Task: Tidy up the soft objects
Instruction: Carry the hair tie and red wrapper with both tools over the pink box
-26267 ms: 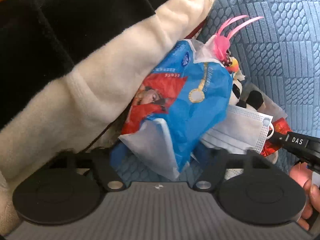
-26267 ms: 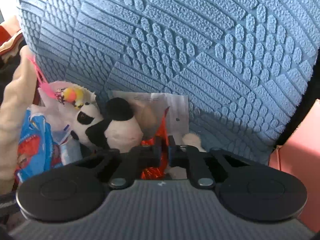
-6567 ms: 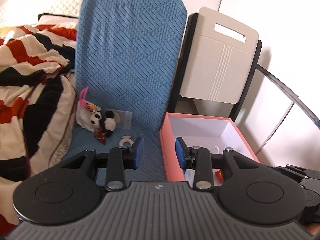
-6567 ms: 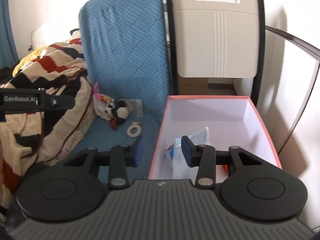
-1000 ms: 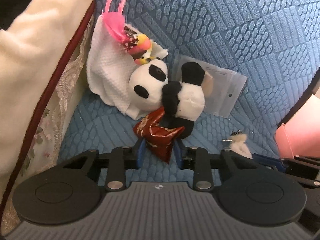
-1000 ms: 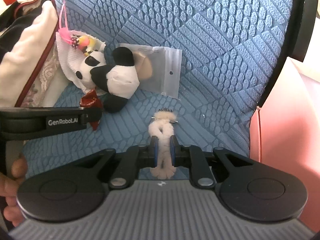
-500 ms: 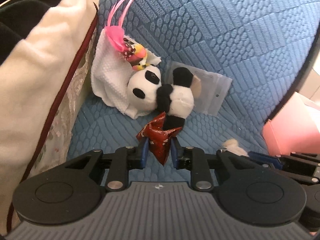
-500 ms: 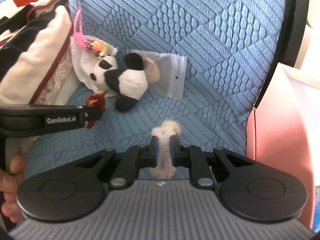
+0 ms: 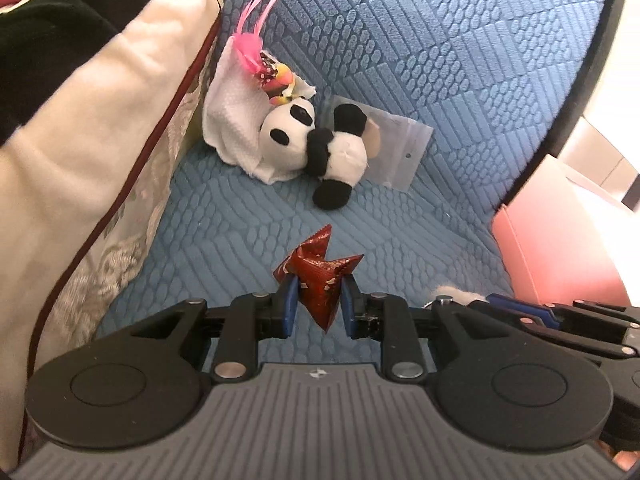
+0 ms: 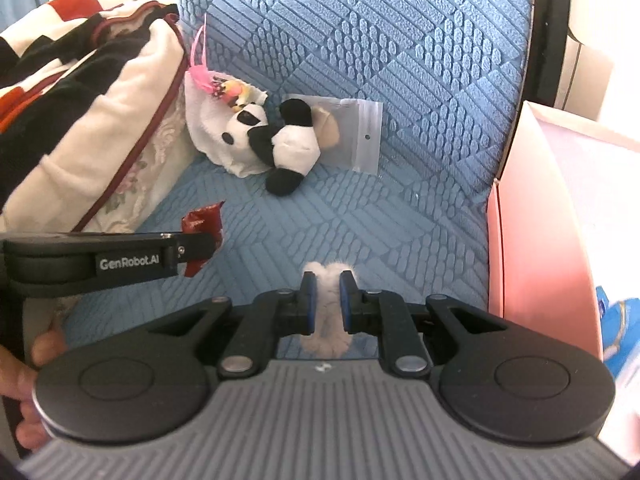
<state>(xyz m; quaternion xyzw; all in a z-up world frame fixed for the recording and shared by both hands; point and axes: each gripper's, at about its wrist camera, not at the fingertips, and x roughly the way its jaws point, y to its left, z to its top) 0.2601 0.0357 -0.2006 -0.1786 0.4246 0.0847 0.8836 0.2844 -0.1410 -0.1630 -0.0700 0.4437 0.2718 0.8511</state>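
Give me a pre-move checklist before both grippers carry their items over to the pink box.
1. Left gripper pinching the red foil packet: ok; its jaws have just been closing.
2. Right gripper clamped on the fluffy white ring: ok.
3. Both items lifted off the blue cushion: cannot tell.
4. Pink box beside the cushion, open: ok.
5. Panda plush left undisturbed: ok.

A striped blanket (image 10: pixel 80 92) lies bunched beside the blue cushion (image 10: pixel 360 40).
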